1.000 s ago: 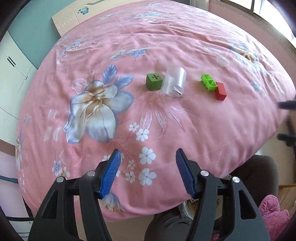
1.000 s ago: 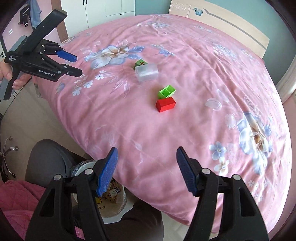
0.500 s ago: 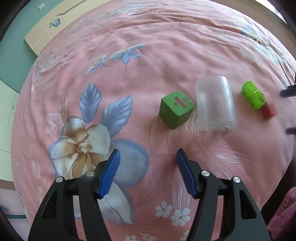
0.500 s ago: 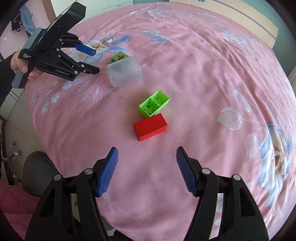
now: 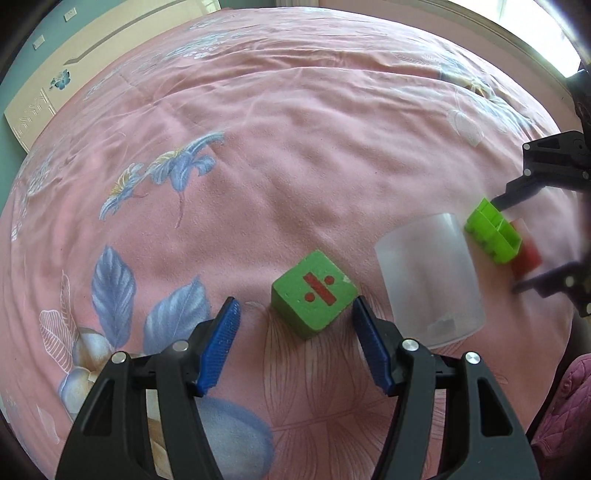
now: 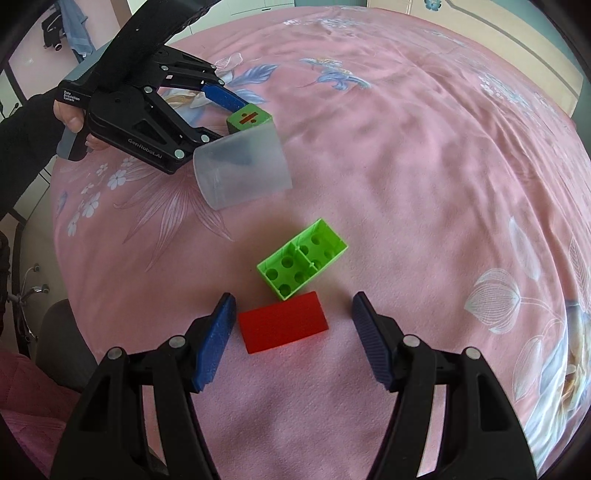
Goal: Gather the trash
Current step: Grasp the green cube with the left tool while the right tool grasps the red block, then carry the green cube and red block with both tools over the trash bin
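A green cube with a red division sign [image 5: 314, 293] lies on the pink floral bedspread [image 5: 295, 147], between the tips of my open left gripper [image 5: 295, 314]. A clear plastic cup [image 5: 428, 280] lies on its side just right of it. A hollow green brick [image 6: 303, 264] and a red block [image 6: 282, 326] lie further right. My open right gripper [image 6: 293, 314] straddles the red block. The cube [image 6: 249, 119] and cup [image 6: 243, 171] also show in the right wrist view, with the left gripper [image 6: 218, 114] at them.
The bedspread [image 6: 424, 147] covers a bed with a beige headboard [image 5: 92, 62] at the far side. A window [image 5: 535, 29] is at the back right. A swivel chair base [image 6: 29, 291] stands off the bed's left edge.
Both grippers have moved forward and down over the bed. The left one has closed in on the green cube, the right one on the red block. Both jaws stay open.
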### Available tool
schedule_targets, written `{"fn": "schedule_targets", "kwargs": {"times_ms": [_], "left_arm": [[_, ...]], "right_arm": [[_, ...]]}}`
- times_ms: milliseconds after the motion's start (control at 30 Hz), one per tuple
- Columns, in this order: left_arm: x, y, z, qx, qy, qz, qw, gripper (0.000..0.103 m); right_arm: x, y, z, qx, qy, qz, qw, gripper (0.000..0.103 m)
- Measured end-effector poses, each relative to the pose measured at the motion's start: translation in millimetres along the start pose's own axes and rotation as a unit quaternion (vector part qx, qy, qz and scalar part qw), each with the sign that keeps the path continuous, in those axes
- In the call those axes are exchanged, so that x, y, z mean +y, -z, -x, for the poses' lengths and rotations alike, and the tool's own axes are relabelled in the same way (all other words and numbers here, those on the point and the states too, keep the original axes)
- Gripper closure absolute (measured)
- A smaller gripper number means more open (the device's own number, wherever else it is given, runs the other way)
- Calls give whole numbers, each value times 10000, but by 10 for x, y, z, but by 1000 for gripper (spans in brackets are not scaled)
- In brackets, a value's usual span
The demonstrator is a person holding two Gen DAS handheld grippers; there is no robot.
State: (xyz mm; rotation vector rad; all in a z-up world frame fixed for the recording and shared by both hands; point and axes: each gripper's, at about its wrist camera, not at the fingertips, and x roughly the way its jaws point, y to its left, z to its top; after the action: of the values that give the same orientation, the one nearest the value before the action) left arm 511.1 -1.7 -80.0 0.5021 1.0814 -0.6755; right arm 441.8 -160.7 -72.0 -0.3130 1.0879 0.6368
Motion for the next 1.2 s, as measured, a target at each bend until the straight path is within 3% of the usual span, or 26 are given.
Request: {"fn": "schedule_targets", "kwargs": {"times_ms": [133,200,267,467,633,967,1200], "left_arm": [[-22,-82,-29,-43,171,39,9998,56],[-58,-112,-40,-49,130,30,9999,60],[-88,-132,-56,-39,60,77,9999,61],[-80,-134,-22,-81,-36,534,9985,61],[-159,-92,140,-74,-175,638,9978,62],[-460,-125,991,-490,-612,713,9944,61],[-795,-156,1832,-945,-1075,866,9859,62]], "right_arm": [[5,-24,-25,-49,-115,18,9999,47],[18,-24,-25,-64,-141,19,9999,52],[31,-15,-17,-67,-169,0,9998,59],[32,42,47,-96,-158,-198,9996,59],[20,86,214,-171,-74,-346,9992,59],[265,118,1021,-650,315,-170,9972,59],[505,128,1768,-1036,692,-60,9922,59]]}}
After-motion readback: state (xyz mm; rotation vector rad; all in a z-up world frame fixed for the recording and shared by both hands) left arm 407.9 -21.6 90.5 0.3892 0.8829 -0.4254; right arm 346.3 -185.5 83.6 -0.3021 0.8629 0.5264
